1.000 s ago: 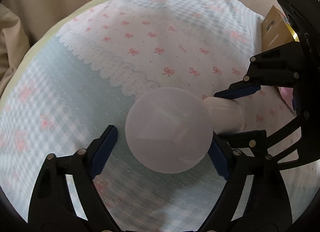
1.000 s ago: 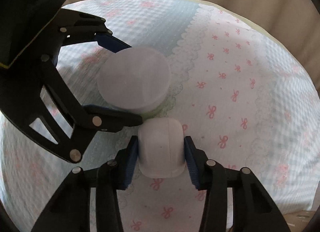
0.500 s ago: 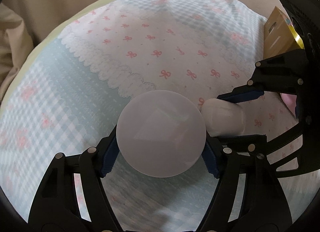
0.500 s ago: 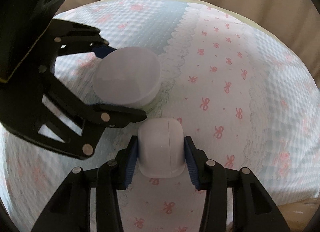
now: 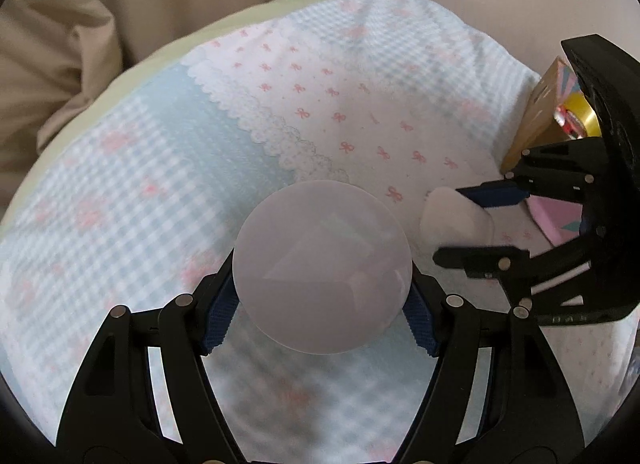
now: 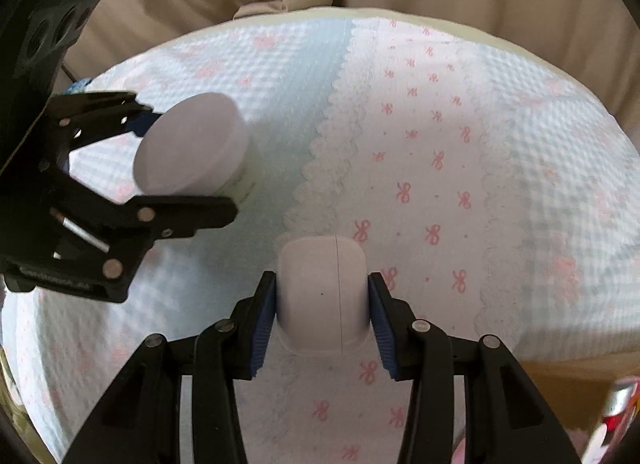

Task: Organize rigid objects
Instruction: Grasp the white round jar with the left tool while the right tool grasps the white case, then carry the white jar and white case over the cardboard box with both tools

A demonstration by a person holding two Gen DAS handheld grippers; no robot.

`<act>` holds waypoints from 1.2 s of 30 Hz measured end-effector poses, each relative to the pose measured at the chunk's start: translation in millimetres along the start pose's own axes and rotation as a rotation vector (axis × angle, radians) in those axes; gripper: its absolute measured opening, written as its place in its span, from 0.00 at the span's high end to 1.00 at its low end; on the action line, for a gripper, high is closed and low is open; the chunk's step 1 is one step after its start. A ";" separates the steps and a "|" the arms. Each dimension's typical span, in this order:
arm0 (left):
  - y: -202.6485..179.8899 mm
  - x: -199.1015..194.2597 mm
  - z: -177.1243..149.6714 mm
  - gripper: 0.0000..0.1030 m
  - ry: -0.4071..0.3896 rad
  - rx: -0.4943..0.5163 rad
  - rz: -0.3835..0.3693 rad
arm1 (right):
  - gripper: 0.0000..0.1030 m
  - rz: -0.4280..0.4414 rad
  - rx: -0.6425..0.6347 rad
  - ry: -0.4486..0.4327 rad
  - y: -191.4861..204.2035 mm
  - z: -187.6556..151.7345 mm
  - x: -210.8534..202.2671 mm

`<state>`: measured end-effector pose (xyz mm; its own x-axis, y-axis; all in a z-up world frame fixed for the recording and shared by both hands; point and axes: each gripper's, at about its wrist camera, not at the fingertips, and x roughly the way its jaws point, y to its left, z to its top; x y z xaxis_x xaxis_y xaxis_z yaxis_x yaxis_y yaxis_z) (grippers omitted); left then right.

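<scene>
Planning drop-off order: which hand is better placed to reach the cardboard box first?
Probably right: the right gripper, shut on the white earbud case, hangs beside the cardboard box; the left gripper, jaws just closed on the round white jar, is farther.

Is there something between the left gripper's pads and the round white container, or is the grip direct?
Nothing visible stands between them. The left gripper has its blue pads directly on the sides of the round white container, held above the bow-print cloth.
</scene>
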<state>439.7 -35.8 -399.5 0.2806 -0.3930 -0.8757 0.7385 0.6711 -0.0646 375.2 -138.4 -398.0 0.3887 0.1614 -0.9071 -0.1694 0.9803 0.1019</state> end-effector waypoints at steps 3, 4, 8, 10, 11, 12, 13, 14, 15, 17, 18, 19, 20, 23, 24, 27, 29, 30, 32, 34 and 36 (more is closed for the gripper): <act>-4.8 -28.4 -3.3 0.33 -0.016 -0.021 0.010 | 0.60 0.005 0.014 -0.026 2.9 2.1 -23.8; -8.0 -41.1 -4.0 0.33 -0.022 -0.028 0.016 | 0.60 0.005 0.017 -0.034 4.3 2.6 -31.2; -25.8 -96.2 -1.9 0.33 -0.053 -0.052 0.037 | 0.60 0.004 0.027 -0.073 13.5 5.0 -80.1; -36.5 -124.3 0.5 0.33 -0.068 -0.062 0.042 | 0.60 0.003 0.032 -0.087 17.6 0.7 -105.8; -43.9 -141.8 2.1 0.33 -0.078 -0.067 0.041 | 0.60 0.003 0.037 -0.096 21.3 -2.5 -123.8; -48.1 -151.4 4.1 0.33 -0.083 -0.069 0.040 | 0.60 0.003 0.042 -0.101 21.6 -0.7 -133.5; -58.0 -169.0 7.0 0.33 -0.088 -0.070 0.041 | 0.60 0.002 0.053 -0.107 24.3 -3.3 -153.2; -65.6 -181.7 9.6 0.33 -0.093 -0.073 0.042 | 0.60 0.002 0.060 -0.110 26.6 -8.3 -159.7; -73.6 -193.7 11.8 0.33 -0.102 -0.074 0.040 | 0.60 -0.001 0.070 -0.115 27.2 -11.2 -173.8; -86.7 -212.4 16.7 0.33 -0.123 -0.081 0.033 | 0.60 -0.009 0.101 -0.121 25.6 -16.8 -204.5; -95.0 -222.3 19.5 0.33 -0.133 -0.089 0.024 | 0.60 -0.010 0.113 -0.126 20.3 -16.7 -211.5; -103.2 -231.1 22.3 0.33 -0.142 -0.098 0.017 | 0.60 -0.013 0.122 -0.131 20.3 -20.1 -223.2; -109.8 -237.8 24.8 0.33 -0.148 -0.105 0.011 | 0.60 -0.019 0.131 -0.137 17.2 -24.1 -241.8; -136.2 -254.7 31.3 0.33 -0.165 -0.119 -0.007 | 0.60 -0.036 0.139 -0.148 10.1 -33.3 -271.8; -148.1 -260.4 34.1 0.33 -0.171 -0.122 -0.010 | 0.60 -0.045 0.142 -0.154 3.9 -38.8 -283.2; -174.7 -268.1 37.4 0.33 -0.177 -0.140 -0.007 | 0.60 -0.057 0.166 -0.167 -18.1 -54.3 -308.9; -199.0 -267.7 39.9 0.33 -0.169 -0.160 0.009 | 0.60 -0.060 0.188 -0.178 -35.4 -66.4 -324.7; -204.9 -266.0 40.3 0.33 -0.167 -0.175 0.006 | 0.60 -0.061 0.200 -0.182 -48.4 -74.3 -334.1; -226.3 -260.3 45.3 0.33 -0.160 -0.220 0.001 | 0.60 -0.059 0.209 -0.183 -68.0 -85.8 -342.9; -243.8 -252.4 50.9 0.33 -0.154 -0.255 0.010 | 0.60 -0.050 0.212 -0.178 -88.9 -96.6 -349.5; -257.4 -241.9 57.3 0.33 -0.147 -0.281 0.011 | 0.60 -0.041 0.207 -0.165 -107.4 -104.8 -351.7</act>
<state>216.8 -149.4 -143.7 0.3878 -0.4577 -0.8001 0.5424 0.8151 -0.2033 161.8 -312.5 -132.7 0.5370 0.1212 -0.8349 0.0320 0.9860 0.1637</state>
